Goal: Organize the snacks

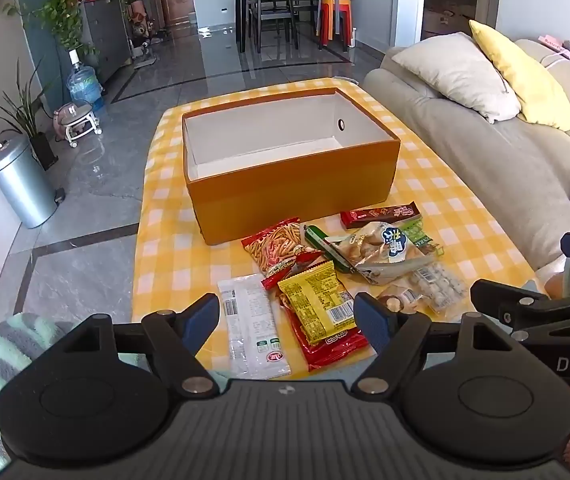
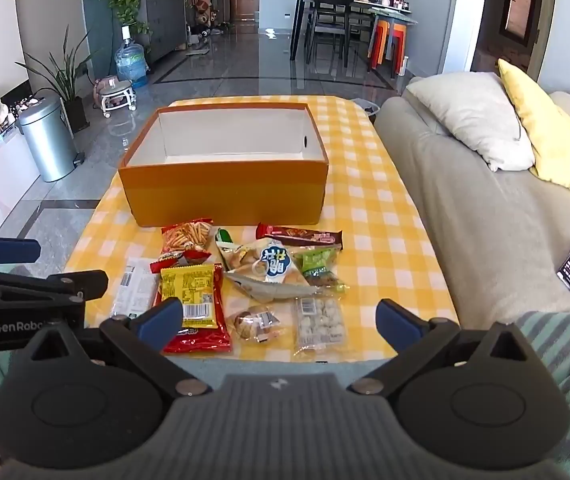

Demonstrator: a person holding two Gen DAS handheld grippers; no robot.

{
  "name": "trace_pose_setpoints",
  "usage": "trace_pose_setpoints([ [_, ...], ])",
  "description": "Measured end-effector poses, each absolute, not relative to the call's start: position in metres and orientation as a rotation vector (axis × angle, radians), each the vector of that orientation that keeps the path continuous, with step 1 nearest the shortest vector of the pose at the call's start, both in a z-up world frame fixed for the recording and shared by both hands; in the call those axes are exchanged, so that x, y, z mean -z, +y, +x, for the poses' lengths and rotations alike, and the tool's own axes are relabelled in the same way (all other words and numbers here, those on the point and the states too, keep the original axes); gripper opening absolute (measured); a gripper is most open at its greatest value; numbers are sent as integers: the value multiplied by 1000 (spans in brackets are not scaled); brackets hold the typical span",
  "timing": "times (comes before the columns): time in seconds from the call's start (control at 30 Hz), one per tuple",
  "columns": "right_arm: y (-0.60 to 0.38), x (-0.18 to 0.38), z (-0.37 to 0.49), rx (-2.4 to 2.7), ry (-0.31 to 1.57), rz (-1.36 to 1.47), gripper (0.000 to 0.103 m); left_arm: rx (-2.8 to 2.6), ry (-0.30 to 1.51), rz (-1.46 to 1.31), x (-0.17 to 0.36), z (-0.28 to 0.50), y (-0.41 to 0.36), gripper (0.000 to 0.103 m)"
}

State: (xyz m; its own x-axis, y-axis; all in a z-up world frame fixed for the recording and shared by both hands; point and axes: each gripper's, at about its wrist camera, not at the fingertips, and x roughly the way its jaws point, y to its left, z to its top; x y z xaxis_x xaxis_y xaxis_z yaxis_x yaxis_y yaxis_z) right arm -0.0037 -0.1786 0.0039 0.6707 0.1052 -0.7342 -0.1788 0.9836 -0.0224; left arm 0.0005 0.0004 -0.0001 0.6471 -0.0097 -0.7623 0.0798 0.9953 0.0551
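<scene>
Snacks (image 1: 325,276) lie on the checked table (image 1: 165,264) at 12 o'clock of both wide-open, empty grippers, left gripper (image 1: 287,320) nearest the yellow packet (image 1: 317,304), its long axis running toward the box (image 1: 293,184).

Matt cardboard box (image 1: 293,196) w/ white inside, glossy plastic snack packs (image 1: 313,308), checked cloth (image 1: 165,256).
</scene>
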Motion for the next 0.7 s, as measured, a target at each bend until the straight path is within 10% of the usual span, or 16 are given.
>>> trace_pose_setpoints([
  [0.7,-177,-2,-2,-156,814,-100,99,58,862,75,2,4,3,88],
])
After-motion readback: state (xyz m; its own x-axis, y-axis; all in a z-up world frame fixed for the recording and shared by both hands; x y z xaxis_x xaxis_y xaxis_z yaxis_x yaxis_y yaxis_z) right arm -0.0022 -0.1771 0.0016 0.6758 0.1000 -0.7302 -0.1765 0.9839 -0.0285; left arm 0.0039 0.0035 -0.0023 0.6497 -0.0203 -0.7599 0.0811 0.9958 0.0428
